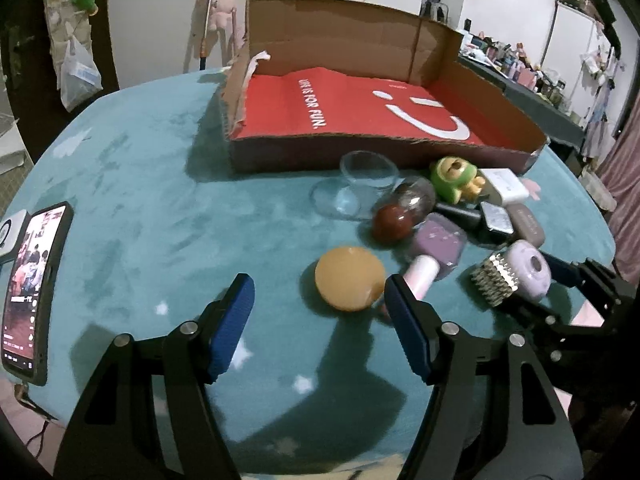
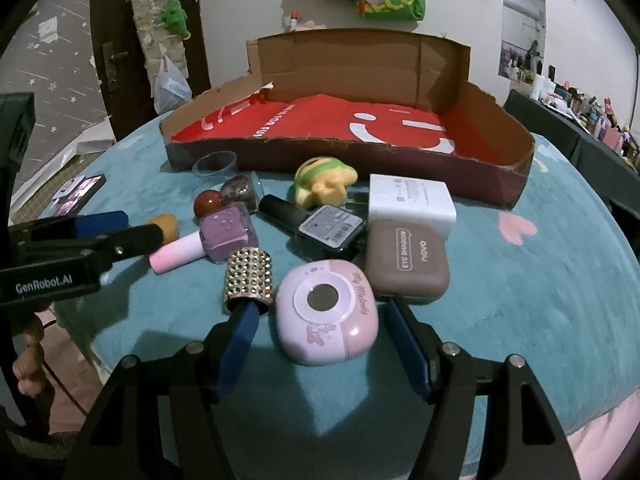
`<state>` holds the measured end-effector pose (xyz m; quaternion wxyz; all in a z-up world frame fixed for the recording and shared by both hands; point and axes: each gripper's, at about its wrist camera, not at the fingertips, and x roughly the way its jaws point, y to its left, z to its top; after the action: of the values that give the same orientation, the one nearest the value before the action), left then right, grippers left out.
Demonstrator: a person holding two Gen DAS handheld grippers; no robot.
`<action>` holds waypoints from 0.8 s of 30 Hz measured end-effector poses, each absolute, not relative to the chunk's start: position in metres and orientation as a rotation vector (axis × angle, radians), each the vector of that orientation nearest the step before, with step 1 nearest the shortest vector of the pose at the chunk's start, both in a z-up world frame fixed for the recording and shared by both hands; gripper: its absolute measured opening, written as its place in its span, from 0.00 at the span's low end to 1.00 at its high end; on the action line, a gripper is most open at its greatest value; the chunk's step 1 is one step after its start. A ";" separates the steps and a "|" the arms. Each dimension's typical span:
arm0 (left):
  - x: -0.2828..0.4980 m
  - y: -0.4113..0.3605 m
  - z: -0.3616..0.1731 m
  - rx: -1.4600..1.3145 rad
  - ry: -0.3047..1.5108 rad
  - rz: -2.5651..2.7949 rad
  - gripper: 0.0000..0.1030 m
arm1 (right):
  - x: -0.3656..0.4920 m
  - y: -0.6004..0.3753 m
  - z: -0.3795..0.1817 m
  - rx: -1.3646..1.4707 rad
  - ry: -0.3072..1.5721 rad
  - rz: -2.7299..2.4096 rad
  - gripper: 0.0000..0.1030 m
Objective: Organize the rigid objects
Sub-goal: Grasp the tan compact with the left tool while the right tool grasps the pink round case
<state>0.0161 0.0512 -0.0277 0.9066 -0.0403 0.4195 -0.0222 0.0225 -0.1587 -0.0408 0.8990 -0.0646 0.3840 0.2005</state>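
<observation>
Pickup stage: both tongs half open, empty. Left tongs near orange ball; right tongs straddle pink case on tabletop (untouched). Next: close, lift into cardboard box, still bare.

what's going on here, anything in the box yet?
A person holds two tongs over a teal table with a cluster of small items. The left tongs stand open just short of an orange egg-shaped stone, holding nothing. The right tongs stand open around a pink rounded case, pads not yet pressing it. The cardboard box behind, with its red lining, holds none of the items yet.
</observation>
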 end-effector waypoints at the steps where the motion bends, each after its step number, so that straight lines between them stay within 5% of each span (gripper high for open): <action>1: 0.017 0.051 -0.030 -0.075 0.871 -0.043 0.64 | 0.023 -0.159 -0.041 -0.131 0.795 0.416 0.68; 10: 0.031 0.040 -0.037 -0.027 0.870 -0.004 0.62 | 0.023 -0.154 -0.043 -0.132 0.776 0.406 0.66; 12: 0.032 0.038 -0.037 -0.024 0.866 -0.013 0.53 | 0.023 -0.154 -0.041 -0.121 0.774 0.413 0.57; 15: 0.031 0.033 -0.036 -0.021 0.864 -0.041 0.35 | 0.025 -0.153 -0.041 -0.124 0.775 0.419 0.56; 24: 0.023 0.028 -0.008 -0.042 0.810 -0.093 0.35 | 0.019 -0.158 -0.015 -0.109 0.733 0.463 0.48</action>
<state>0.0225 0.0276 -0.0080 0.9178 -0.0205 0.3938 -0.0453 0.0192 -0.1583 -0.0149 0.9062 -0.0528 0.3548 0.2241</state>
